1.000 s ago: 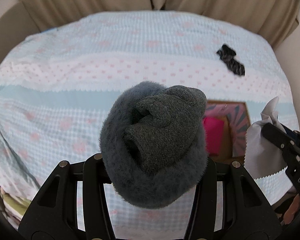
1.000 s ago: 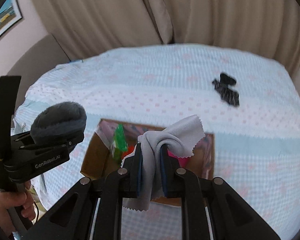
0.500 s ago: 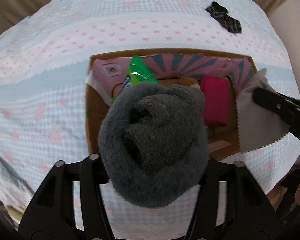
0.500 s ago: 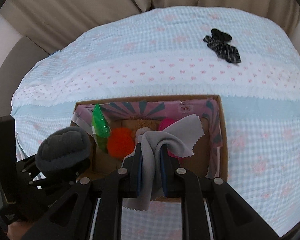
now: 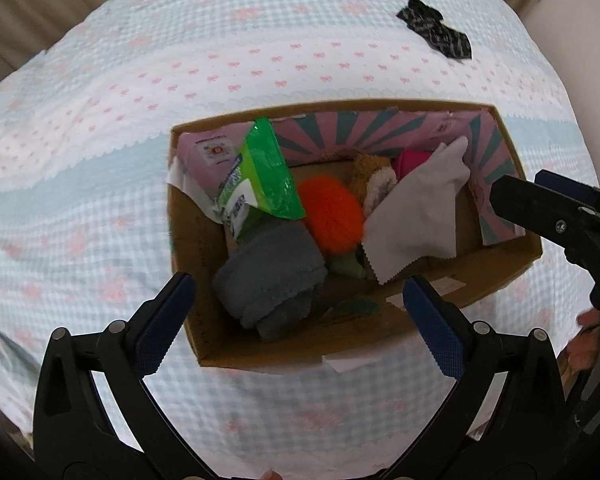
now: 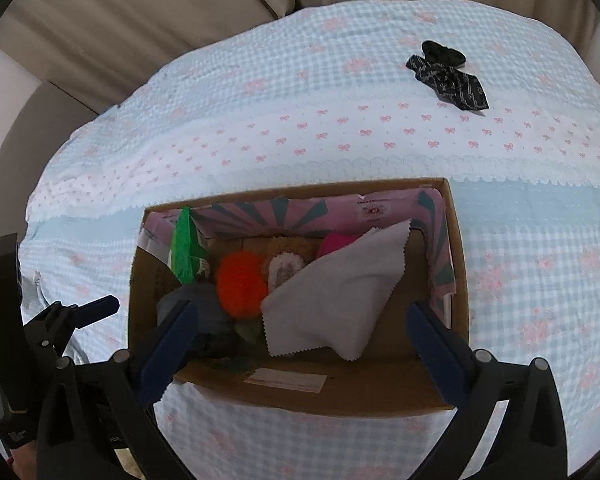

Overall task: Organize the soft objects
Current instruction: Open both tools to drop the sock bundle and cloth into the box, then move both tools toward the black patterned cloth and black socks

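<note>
A cardboard box [image 5: 500,276] [image 6: 458,248] stands on the bed. In it lie a grey fuzzy sock roll [image 5: 270,276] [image 6: 204,308], a grey cloth [image 5: 414,220] [image 6: 340,296], an orange pom-pom [image 5: 332,216] [image 6: 240,280], a green packet [image 5: 264,176] [image 6: 184,248], a pink item [image 5: 410,160] [image 6: 336,242] and a beige plush [image 5: 374,178] [image 6: 286,264]. My left gripper [image 5: 296,300] is open and empty above the box's near edge. My right gripper [image 6: 300,328] is open and empty above the box. A black patterned cloth [image 5: 436,34] [image 6: 448,76] lies far right on the bed.
The bed cover [image 5: 140,80] [image 6: 260,112] is pale blue check with pink bows. Beige curtains [image 6: 160,8] hang behind the bed. In the left wrist view the right gripper [image 5: 556,216] shows at the right edge; in the right wrist view the left gripper [image 6: 60,320] shows at the left.
Both grippers moved over the box and opened. The grey sock roll dropped from the left gripper and the grey cloth from the right; both now lie in the box.
</note>
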Available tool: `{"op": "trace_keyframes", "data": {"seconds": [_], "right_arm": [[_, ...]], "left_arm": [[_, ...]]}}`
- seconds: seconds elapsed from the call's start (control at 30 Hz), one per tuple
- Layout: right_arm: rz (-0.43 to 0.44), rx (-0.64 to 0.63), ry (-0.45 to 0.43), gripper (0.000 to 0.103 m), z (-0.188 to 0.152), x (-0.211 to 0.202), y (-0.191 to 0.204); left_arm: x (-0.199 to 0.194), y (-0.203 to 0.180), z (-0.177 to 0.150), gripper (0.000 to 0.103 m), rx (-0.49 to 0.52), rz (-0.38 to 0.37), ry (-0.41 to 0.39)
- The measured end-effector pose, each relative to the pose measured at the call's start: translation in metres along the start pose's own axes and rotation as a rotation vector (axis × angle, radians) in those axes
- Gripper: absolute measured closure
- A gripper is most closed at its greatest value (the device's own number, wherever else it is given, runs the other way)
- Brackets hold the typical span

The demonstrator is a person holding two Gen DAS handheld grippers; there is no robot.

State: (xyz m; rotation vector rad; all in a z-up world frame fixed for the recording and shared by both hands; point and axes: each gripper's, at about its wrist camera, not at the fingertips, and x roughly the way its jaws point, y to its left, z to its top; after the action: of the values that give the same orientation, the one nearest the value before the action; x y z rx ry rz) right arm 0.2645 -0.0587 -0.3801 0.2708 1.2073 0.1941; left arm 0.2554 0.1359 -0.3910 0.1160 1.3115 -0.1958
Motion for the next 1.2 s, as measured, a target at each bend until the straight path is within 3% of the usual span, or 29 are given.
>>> {"op": "trace_keyframes", "data": {"seconds": [0.3, 0.77, 1.07, 1.2], "right_arm": [[-0.028, -0.068, -0.100, 0.000, 0.007, -0.031, 0.008], [-0.051, -0.123, -0.229, 0.000, 0.018, -0.126, -0.010], [-0.102, -0.234, -0.325, 0.000, 0.040, -0.185, -0.064], [-0.066, -0.295, -0.351, 0.000, 0.062, -0.201, -0.106]], "left_arm": [[-0.031, -0.010, 0.008, 0.000, -0.009, 0.000, -0.054], [-0.105, -0.057, 0.022, 0.000, -0.012, 0.061, -0.178], [-0.140, -0.117, 0.041, 0.000, -0.106, 0.048, -0.276], [-0.139, -0.160, 0.056, 0.000, -0.185, 0.063, -0.311]]}}
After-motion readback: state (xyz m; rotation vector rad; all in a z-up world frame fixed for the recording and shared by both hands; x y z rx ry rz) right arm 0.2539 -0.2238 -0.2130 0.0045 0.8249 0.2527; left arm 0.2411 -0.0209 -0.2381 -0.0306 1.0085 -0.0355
